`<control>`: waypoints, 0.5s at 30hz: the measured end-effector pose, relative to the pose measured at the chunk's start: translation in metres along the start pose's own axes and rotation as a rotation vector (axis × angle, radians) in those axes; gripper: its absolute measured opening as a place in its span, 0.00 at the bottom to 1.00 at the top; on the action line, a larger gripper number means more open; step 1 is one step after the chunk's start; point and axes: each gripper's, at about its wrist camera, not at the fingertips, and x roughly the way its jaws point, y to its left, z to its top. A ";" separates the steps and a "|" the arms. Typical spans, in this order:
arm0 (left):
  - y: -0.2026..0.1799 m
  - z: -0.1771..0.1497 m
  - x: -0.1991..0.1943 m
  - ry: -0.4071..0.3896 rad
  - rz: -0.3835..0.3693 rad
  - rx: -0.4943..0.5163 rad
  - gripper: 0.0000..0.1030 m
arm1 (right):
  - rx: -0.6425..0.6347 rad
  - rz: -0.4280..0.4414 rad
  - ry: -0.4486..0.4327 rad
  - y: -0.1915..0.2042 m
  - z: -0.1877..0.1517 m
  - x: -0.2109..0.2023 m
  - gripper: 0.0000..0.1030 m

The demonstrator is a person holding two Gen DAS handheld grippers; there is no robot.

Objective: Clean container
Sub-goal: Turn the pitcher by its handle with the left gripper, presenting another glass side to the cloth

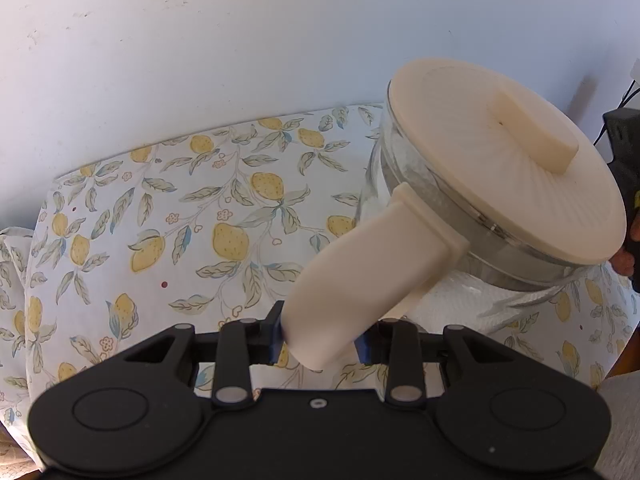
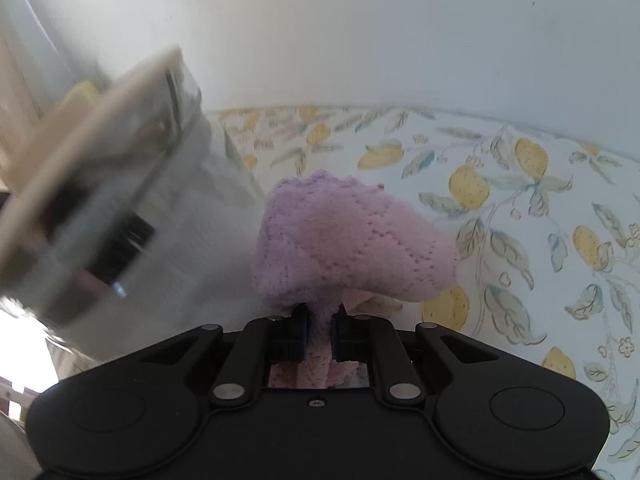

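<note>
A glass container [image 1: 400, 184] with a cream lid [image 1: 508, 156] and a cream handle [image 1: 360, 280] is tilted above the lemon-print tablecloth [image 1: 180, 208]. My left gripper [image 1: 320, 336] is shut on the lower end of that handle. In the right wrist view the same container [image 2: 100, 200] fills the left side, blurred and very close. My right gripper [image 2: 319, 334] is shut on a lilac cloth [image 2: 352, 240], which bunches out in front of the fingers just right of the glass wall. Whether the cloth touches the glass I cannot tell.
A white wall [image 1: 280, 40] rises right behind the table. A white paper towel [image 1: 460, 304] lies under the container. At the right edge of the left wrist view, the other black gripper's body [image 1: 624, 168] and a person's fingers [image 1: 628, 260] show.
</note>
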 end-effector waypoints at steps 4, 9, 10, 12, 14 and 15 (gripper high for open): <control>0.000 0.000 0.000 -0.004 0.000 -0.002 0.32 | 0.048 0.053 -0.072 -0.001 0.012 -0.021 0.14; 0.000 0.000 0.000 -0.006 0.001 -0.003 0.32 | 0.095 0.115 -0.116 -0.005 0.024 -0.030 0.14; 0.000 0.000 0.000 -0.006 0.000 -0.002 0.32 | 0.084 0.113 -0.115 -0.004 0.026 -0.030 0.14; 0.000 0.000 0.000 -0.003 -0.001 0.006 0.32 | 0.071 0.114 -0.107 -0.003 0.027 -0.030 0.14; -0.001 0.000 0.000 -0.001 -0.001 0.016 0.32 | 0.050 0.111 -0.101 -0.001 0.027 -0.030 0.14; -0.001 0.000 0.000 -0.001 -0.001 0.019 0.32 | 0.040 0.108 -0.098 0.000 0.028 -0.029 0.14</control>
